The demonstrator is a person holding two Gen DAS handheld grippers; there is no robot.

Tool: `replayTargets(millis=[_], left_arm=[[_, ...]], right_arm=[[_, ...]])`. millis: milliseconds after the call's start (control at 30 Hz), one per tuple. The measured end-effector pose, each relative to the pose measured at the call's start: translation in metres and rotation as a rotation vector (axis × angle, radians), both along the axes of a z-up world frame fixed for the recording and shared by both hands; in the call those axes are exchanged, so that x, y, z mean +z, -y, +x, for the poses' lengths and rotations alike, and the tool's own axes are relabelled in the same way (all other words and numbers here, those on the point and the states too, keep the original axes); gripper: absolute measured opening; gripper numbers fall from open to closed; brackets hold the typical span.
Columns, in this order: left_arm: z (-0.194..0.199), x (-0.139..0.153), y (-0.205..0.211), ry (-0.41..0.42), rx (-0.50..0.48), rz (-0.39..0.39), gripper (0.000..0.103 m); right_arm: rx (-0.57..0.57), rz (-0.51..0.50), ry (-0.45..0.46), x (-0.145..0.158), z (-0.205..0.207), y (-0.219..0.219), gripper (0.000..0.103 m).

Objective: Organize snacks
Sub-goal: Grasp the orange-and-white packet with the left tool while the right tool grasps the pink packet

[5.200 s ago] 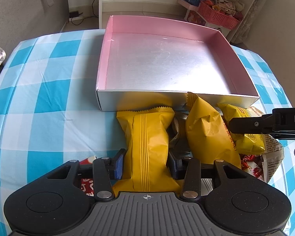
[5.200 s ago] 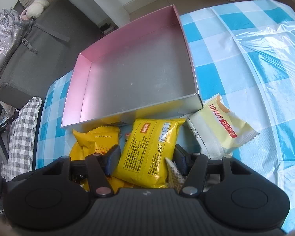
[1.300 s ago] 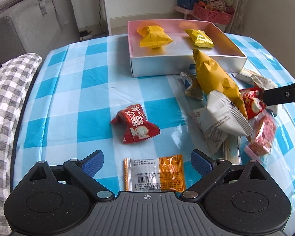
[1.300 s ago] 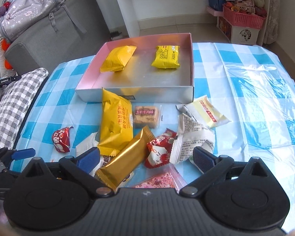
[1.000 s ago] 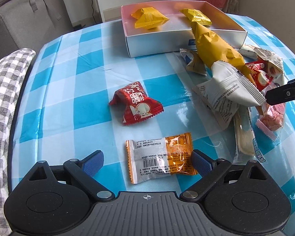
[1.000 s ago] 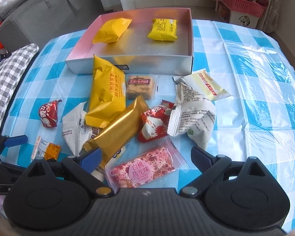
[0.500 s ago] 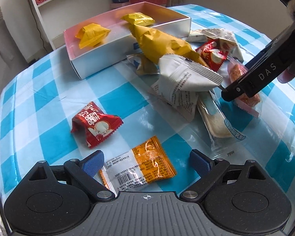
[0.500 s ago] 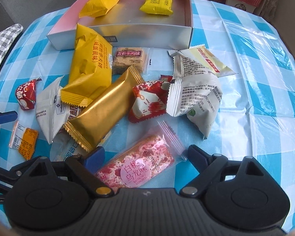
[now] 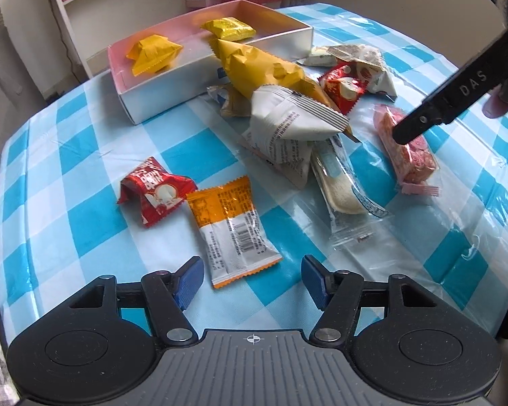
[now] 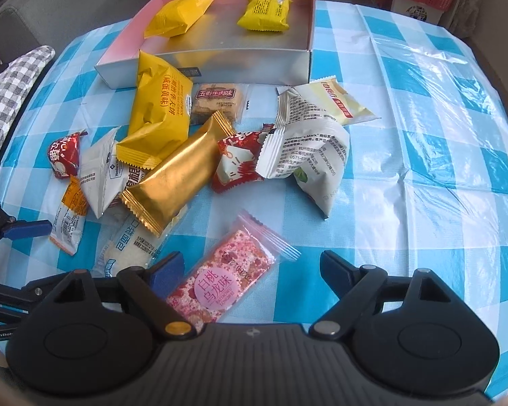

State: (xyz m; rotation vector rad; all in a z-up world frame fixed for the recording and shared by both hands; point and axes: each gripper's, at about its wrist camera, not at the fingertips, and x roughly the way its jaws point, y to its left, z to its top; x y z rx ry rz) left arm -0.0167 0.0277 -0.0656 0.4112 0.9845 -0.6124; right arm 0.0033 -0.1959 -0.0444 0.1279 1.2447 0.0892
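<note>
Only two yellow packs lie in the pink box (image 10: 308,20) at 12 o'clock on the table, so most of the tidy-up looks not done.

Going from left to right in the right camera view: a small red pack (image 10: 64,155) sits at 9 o'clock. Just under it is the orange and white pack (image 9: 232,225). The left gripper (image 9: 252,279) has its two fingers wide apart and holds nothing, and this pack lies right in front of them.

Next comes a heap in the middle: a big yellow bag (image 10: 159,115), a gold pack (image 10: 179,176) and white packs all touch or lie on each other. That heap may be tricky to pick from.

The pink candy pack (image 10: 227,277) is at 6 o'clock, partly between the wide-open fingers of the right gripper (image 10: 252,270), which holds nothing too.

The right side of the blue checked cloth (image 10: 440,135) has no snacks.
</note>
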Motion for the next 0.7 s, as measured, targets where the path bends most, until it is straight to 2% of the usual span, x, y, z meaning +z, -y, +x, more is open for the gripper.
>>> replayTargets(millis=[167, 267, 367, 500, 533, 567, 600, 633, 700], left_arm=[[0.015, 0.003, -0.003, -0.001, 0.119, -0.049, 0.065], [0.021, -0.002, 0.000, -0.023, 0.185, -0.049, 0.062], [0.025, -0.008, 0.007, -0.044, 0.209, -0.037, 0.061], [0.025, -0.011, 0.013, -0.031, 0.253, -0.028, 0.062], [0.026, -0.011, 0.014, -0.031, 0.264, -0.027, 0.061], [0.027, -0.011, 0.014, -0.031, 0.275, -0.024, 0.056], [0.027, -0.010, 0.015, -0.030, 0.285, -0.022, 0.046], [0.028, -0.009, 0.014, -0.031, 0.294, -0.024, 0.042], [0.029, -0.007, 0.013, -0.043, 0.312, -0.027, 0.038]], right_arm=[[-0.018, 0.077, -0.045, -0.003, -0.002, 0.003, 0.084], [-0.024, 0.111, -0.074, -0.010, -0.001, -0.001, 0.077], [-0.027, 0.137, -0.088, -0.012, 0.003, -0.007, 0.067], [-0.008, 0.084, -0.071, -0.013, 0.004, -0.019, 0.062], [0.005, 0.057, -0.064, -0.013, 0.004, -0.022, 0.058], [0.021, 0.027, -0.056, -0.013, 0.003, -0.027, 0.055], [0.035, 0.000, -0.048, -0.012, 0.002, -0.030, 0.047], [0.050, -0.033, -0.038, -0.013, 0.002, -0.033, 0.038], [0.063, -0.063, -0.025, -0.013, 0.001, -0.037, 0.030]])
